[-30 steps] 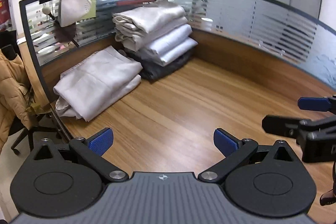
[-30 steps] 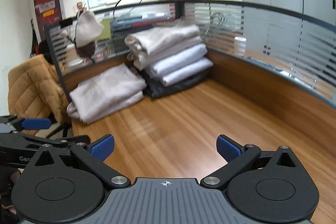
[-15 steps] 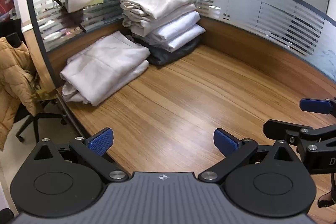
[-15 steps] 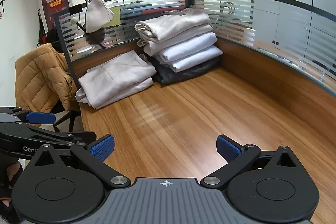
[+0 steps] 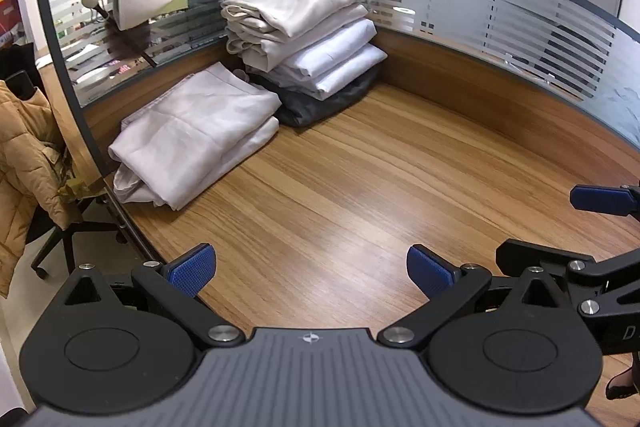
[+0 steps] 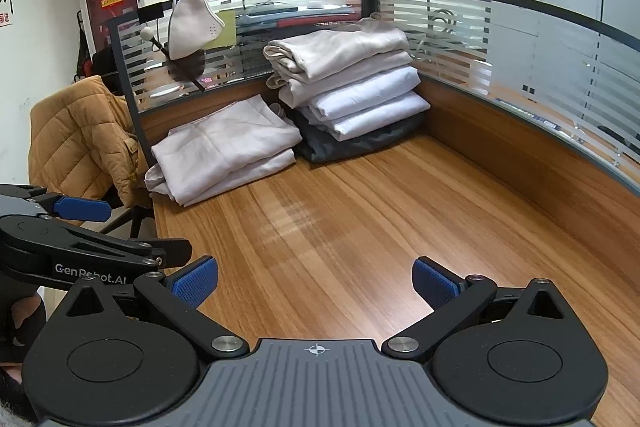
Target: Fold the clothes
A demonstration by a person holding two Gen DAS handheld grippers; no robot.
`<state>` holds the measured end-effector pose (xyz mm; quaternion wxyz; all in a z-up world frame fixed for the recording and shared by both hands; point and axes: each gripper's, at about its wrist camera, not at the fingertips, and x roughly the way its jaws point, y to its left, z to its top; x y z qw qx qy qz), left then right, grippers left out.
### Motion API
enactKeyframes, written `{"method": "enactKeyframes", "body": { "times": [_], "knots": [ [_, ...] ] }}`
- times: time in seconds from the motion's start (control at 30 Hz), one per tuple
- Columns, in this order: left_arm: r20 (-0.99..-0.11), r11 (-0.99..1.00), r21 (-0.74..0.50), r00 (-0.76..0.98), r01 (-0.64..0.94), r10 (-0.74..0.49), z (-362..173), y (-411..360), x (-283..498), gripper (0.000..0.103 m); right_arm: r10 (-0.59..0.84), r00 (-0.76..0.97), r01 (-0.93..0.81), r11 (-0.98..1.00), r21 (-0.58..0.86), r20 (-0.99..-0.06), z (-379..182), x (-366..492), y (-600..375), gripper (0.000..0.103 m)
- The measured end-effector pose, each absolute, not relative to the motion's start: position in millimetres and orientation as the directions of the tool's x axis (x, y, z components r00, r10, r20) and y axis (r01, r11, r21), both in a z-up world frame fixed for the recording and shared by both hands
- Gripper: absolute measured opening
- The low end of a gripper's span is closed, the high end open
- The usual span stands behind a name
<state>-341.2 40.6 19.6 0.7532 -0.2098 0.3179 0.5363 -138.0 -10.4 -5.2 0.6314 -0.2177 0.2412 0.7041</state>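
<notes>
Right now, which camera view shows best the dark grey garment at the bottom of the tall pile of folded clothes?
The right wrist view: the dark grey garment shows its whole front edge there, under the white folded pieces. The left wrist view shows it too, but more from above, so the pile covers more of it.

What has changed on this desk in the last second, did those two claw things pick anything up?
Nothing was picked up. Both views tilted down slightly, so the left gripper and right gripper shifted a little. Both stayed open and empty above the wooden desk. The folded clothes stack and folded beige garment lie unmoved.
</notes>
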Motion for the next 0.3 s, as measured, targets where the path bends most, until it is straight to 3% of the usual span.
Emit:
{"method": "enactKeyframes", "body": {
  "times": [0.3],
  "knots": [
    [-0.718,0.355,0.025,0.231,-0.934,0.656,14.6,42.7,-334.1,0.102,0.777,-0.110,-0.994,-0.080,0.076,-0.620,-7.5,-133.9,-7.5,0.103]
  ]
}}
